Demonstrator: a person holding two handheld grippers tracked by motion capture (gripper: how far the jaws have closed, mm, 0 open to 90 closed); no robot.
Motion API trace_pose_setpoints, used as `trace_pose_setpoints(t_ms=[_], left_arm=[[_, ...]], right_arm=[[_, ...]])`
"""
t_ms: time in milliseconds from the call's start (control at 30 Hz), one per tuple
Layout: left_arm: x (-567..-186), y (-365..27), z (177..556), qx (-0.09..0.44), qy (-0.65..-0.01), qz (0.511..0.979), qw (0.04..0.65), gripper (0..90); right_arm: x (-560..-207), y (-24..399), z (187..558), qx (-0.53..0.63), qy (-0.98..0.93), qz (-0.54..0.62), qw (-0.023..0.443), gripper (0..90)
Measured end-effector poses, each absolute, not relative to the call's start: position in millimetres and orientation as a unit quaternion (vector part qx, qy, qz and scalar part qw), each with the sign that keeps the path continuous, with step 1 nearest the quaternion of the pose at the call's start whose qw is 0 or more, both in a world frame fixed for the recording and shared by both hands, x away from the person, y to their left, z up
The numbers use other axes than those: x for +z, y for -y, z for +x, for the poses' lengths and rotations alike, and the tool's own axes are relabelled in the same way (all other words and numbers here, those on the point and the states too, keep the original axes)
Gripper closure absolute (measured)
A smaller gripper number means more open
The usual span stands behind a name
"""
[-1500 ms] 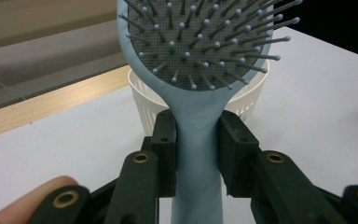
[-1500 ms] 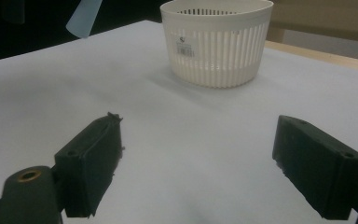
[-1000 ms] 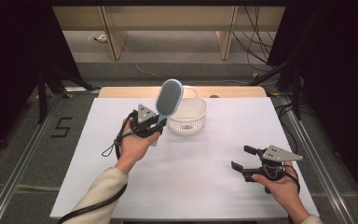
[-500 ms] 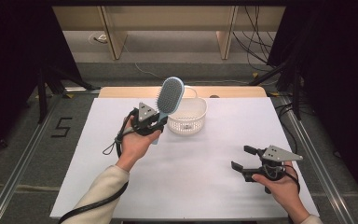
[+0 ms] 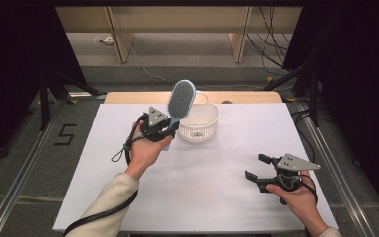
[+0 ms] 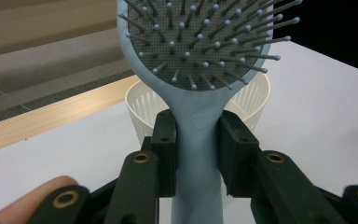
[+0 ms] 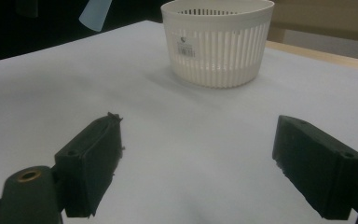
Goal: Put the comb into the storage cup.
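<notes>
A pale blue hairbrush (image 5: 181, 100) with a grey bristle pad stands nearly upright above the table, head up. My left gripper (image 5: 166, 131) is shut on its handle (image 6: 196, 154), and the brush head (image 6: 200, 42) rises just in front of the white slatted basket (image 5: 199, 123). In the left gripper view both black pads (image 6: 166, 144) press the handle's neck, with the basket (image 6: 137, 100) behind. My right gripper (image 5: 257, 167) rests low at the table's right front, jaws wide open with nothing between them. In the right gripper view it (image 7: 198, 161) points at the basket (image 7: 216, 39) across bare white surface.
The white table top (image 5: 217, 177) has a wooden strip (image 5: 246, 97) along its far edge. Metal rails run down both sides of the table. Cables hang at the back right over a grey floor. The left gripper's black cable (image 5: 121, 153) loops beside the person's left wrist.
</notes>
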State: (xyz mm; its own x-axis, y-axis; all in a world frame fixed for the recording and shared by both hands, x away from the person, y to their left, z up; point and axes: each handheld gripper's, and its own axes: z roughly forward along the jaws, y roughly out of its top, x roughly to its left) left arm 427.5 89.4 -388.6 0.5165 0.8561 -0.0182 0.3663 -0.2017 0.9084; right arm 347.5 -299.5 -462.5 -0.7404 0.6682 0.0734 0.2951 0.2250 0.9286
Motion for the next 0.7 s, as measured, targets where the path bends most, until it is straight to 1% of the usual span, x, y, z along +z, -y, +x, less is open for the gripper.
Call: trace_pose_setpoints(t_ms=[700], left_arm=[[-380.3, -80.2, 435.2, 0.262, -0.412, 0.728, 0.481, 69.6]], right_arm=[[-462.6, 299.4, 347.5, 0.537, -0.763, 0.316, 0.173, 16.8]])
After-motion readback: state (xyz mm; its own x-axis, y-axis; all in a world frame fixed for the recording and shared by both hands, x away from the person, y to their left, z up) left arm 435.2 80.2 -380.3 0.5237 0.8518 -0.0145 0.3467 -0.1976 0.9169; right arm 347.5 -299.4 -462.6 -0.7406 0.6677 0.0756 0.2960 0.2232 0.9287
